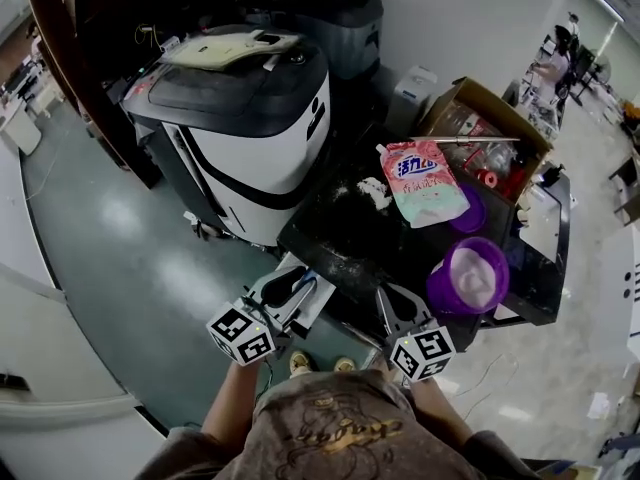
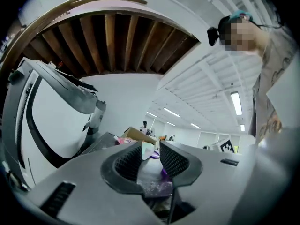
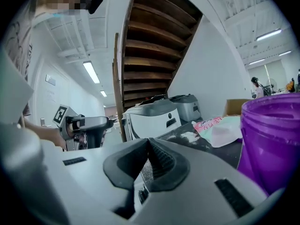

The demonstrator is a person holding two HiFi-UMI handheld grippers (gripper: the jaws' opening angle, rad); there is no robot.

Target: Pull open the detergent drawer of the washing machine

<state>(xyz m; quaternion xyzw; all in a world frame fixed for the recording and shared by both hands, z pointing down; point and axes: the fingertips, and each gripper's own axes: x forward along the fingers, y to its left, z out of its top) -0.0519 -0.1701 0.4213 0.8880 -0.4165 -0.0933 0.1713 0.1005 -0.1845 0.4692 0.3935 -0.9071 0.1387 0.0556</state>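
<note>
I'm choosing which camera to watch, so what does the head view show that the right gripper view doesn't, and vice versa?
Only the head view: the person's shoes and the marker cube on the right tongs. Only the right gripper view: the wooden stair underside, the ceiling lights, and those tongs' tips meeting with nothing between. Both: the washing machine, detergent pouch, purple tub and left tongs.

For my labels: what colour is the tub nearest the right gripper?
The tub is purple; the right gripper view shows it best.
</note>
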